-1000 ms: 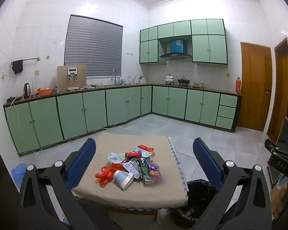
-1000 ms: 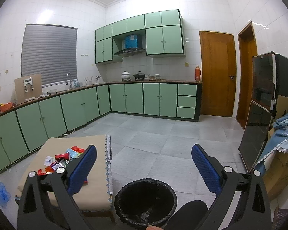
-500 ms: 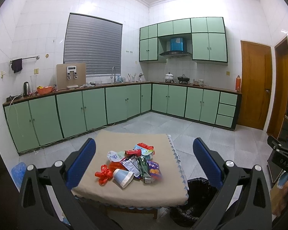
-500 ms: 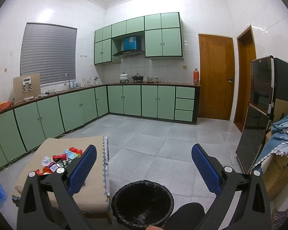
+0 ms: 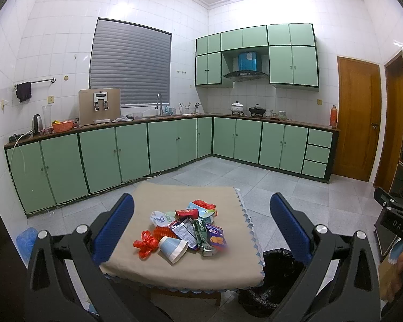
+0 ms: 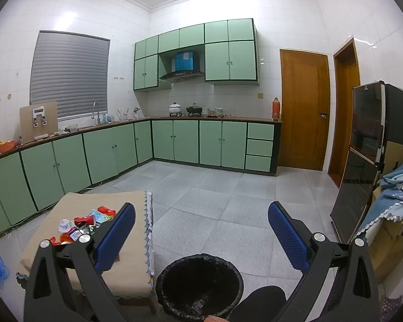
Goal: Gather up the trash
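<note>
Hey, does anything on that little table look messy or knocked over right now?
Yes. A heap of crumpled wrappers sits mid-table, and a blue paper cup lies tipped on its side beside a red ribbon bow. The black-lined bin stands upright.

The left wrist camera looks forward and slightly down over the low beige-clothed table (image 5: 137,257), centred on its pile of crumpled wrappers (image 5: 186,228), near. The right wrist camera sits further right, above the black-lined round bin (image 6: 198,284), facing the green kitchen cabinets (image 6: 196,142). Both views share table, bin and cabinets.
</note>
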### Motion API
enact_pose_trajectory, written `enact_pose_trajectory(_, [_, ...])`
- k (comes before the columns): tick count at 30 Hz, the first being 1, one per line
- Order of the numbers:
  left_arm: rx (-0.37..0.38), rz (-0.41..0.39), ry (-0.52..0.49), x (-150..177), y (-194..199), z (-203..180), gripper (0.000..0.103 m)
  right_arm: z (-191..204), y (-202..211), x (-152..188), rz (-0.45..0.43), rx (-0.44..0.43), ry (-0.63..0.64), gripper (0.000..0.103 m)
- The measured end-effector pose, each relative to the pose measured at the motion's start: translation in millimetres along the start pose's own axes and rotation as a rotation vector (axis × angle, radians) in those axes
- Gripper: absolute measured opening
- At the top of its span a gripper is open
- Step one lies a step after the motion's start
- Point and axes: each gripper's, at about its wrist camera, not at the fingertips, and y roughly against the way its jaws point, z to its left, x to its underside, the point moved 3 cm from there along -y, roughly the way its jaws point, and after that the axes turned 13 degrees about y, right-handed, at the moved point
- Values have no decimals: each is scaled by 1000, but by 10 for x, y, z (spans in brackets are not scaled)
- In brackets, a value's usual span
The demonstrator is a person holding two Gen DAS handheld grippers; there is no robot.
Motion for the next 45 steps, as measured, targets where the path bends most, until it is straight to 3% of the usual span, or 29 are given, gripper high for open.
enact_pose_trajectory(45, [-8, 5, 4, 51, -44, 59, 98, 25, -30, -24, 13, -9, 16, 97])
